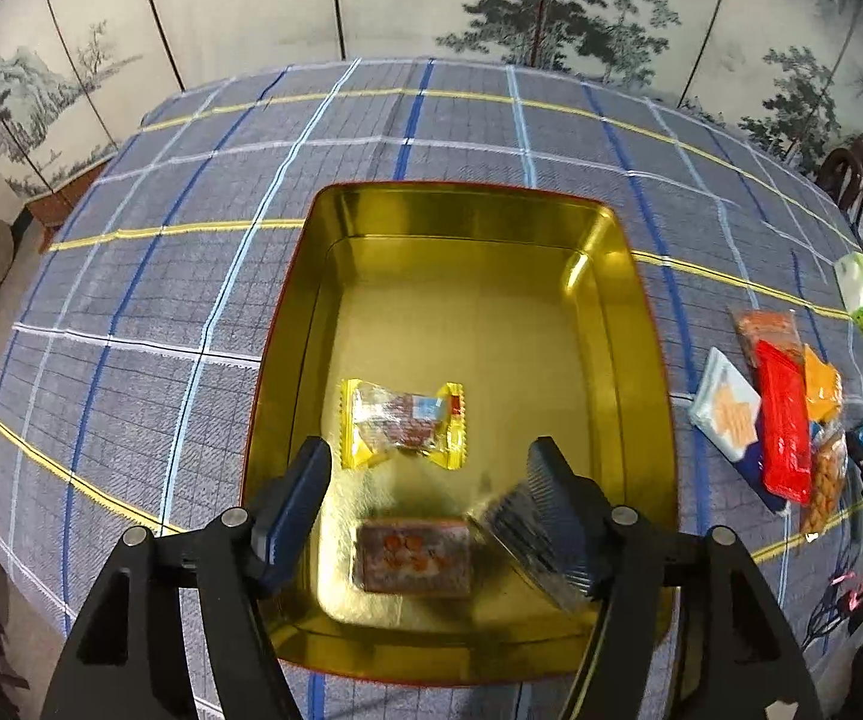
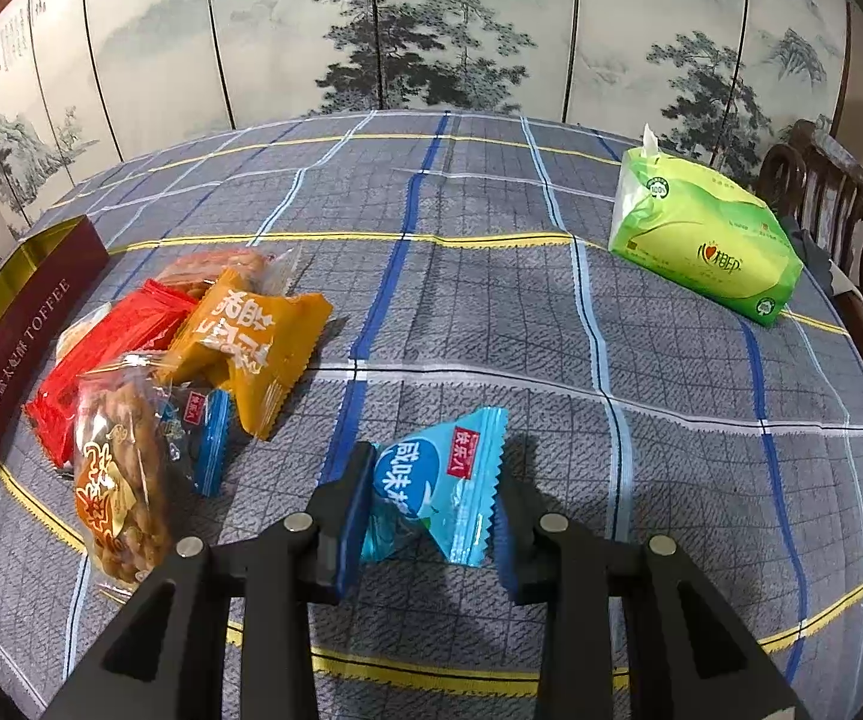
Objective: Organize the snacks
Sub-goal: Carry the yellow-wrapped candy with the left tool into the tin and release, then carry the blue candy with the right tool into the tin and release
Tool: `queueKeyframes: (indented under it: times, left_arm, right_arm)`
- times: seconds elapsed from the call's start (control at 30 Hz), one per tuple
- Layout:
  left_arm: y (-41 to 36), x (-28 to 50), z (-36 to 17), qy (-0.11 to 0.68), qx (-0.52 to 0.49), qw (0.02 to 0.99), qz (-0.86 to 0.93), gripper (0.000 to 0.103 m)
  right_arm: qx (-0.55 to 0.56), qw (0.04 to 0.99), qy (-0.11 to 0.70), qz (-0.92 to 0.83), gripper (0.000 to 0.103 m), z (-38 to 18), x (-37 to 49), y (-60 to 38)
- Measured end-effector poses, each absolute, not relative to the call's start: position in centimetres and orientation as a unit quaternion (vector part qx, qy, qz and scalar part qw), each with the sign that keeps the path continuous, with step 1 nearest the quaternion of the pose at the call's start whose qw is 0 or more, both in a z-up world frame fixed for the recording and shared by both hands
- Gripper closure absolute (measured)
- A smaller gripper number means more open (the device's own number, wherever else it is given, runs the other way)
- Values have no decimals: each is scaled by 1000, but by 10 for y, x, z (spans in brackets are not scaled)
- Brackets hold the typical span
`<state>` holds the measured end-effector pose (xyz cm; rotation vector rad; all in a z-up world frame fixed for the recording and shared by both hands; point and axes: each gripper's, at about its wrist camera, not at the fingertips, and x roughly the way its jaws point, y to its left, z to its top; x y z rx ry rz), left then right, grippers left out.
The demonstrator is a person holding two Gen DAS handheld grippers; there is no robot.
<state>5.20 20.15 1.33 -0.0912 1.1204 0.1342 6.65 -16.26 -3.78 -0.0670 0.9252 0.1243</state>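
A gold tin [image 1: 467, 192] lies open on the checked cloth. Inside it are a yellow-wrapped snack [image 1: 401, 423] and a brownish packet [image 1: 413, 555]. My left gripper [image 1: 429, 450] hangs open above the tin's near half, nothing between its pads; the brownish packet lies on the tin floor below the gap. My right gripper [image 2: 434, 471] is shut on a light blue packet [image 2: 437, 480], held tilted just above the cloth. To its left lies a pile: a red packet [image 2: 107, 348], an orange packet [image 2: 245, 342], a clear bag of fried twists [image 2: 119, 474] and a dark blue packet [image 2: 197, 432].
The tin's maroon side [image 2: 23, 336] stands left of the pile. A green tissue pack [image 2: 701, 240] lies at the far right of the table. Dark wooden chairs [image 2: 851, 228] stand at the table's right edge. A painted folding screen closes off the back.
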Motion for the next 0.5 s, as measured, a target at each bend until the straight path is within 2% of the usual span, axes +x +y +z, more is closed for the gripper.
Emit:
queueKeyframes:
  times: [0.2,0.27,0.5]
  left_arm:
    - [193,38,18,511,-43,856,60,31]
    - [193,35,18,506,-51,859,55,26]
    - [197,22,16,497,-73,862,62,23]
  right_arm:
    - [-36,891,450,43,72,-31,66,-158]
    - [-38,893,446,43,72,-24,64,-157]
    - [-19,905,421,57,72,9,59,-144]
